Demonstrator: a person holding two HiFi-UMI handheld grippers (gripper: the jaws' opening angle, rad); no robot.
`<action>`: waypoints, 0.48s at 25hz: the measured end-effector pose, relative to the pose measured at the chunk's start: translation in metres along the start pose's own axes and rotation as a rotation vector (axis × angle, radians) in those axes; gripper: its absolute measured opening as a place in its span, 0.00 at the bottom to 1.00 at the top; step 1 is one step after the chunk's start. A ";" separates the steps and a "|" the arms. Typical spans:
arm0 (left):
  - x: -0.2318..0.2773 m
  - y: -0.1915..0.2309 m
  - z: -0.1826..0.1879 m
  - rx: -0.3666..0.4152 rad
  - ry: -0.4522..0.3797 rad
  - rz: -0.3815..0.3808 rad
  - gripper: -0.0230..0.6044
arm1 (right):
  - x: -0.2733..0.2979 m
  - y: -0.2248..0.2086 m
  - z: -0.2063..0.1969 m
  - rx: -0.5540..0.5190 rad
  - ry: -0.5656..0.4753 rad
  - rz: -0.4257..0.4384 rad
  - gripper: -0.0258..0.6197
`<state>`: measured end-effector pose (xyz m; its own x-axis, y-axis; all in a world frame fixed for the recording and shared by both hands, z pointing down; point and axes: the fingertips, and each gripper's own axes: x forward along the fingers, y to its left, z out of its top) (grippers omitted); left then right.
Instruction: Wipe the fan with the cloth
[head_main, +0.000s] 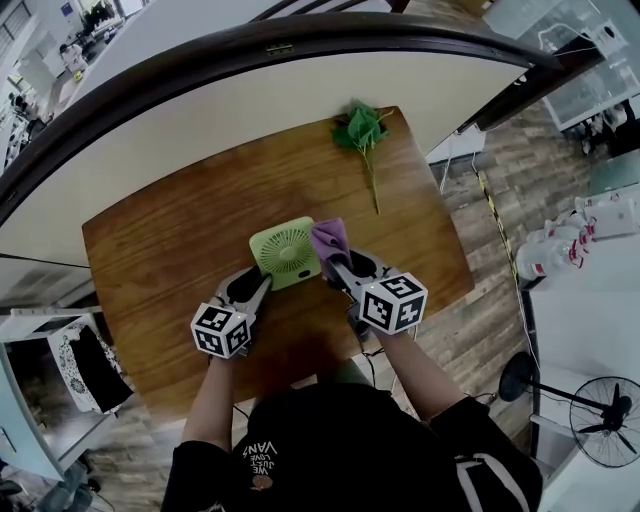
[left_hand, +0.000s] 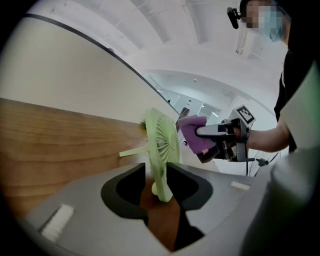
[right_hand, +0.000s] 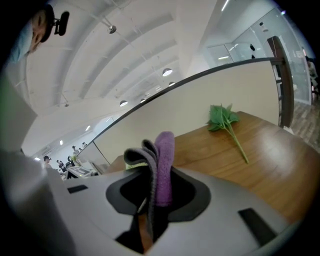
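The left gripper (left_hand: 156, 174) has its jaws closed against both faces of the small green fan (left_hand: 162, 142), clamping it at its lower edge, so the fan stands upright and edge-on between them with its foot just above the wooden table (head_main: 170, 245). The right gripper (right_hand: 159, 175) is clamped on a folded cloth (right_hand: 164, 150), purple on one side and grey on the other, which sticks up past the jaw tips. Seen from the head view, the cloth meets the fan's upper right corner, and the two grippers flank the fan near the table's front edge. Farther back on the table, well apart from the fan, lies a leafy sprig (head_main: 362, 135). A curved cream partition (head_main: 200, 120) with a dark rim runs behind the table.
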<state>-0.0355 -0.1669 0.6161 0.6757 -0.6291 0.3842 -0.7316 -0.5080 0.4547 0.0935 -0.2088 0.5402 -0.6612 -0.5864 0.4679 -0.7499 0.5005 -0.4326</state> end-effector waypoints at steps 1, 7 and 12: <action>-0.003 0.000 0.001 -0.002 -0.005 0.002 0.23 | 0.001 0.010 -0.002 0.001 -0.004 0.025 0.19; -0.026 -0.001 -0.003 -0.024 -0.030 0.032 0.23 | 0.021 0.068 -0.026 -0.035 0.030 0.180 0.19; -0.044 0.003 -0.006 -0.034 -0.055 0.090 0.22 | 0.042 0.096 -0.044 -0.067 0.080 0.255 0.19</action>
<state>-0.0674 -0.1374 0.6050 0.6006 -0.7031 0.3807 -0.7850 -0.4281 0.4478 -0.0073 -0.1573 0.5517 -0.8261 -0.3852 0.4114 -0.5571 0.6679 -0.4935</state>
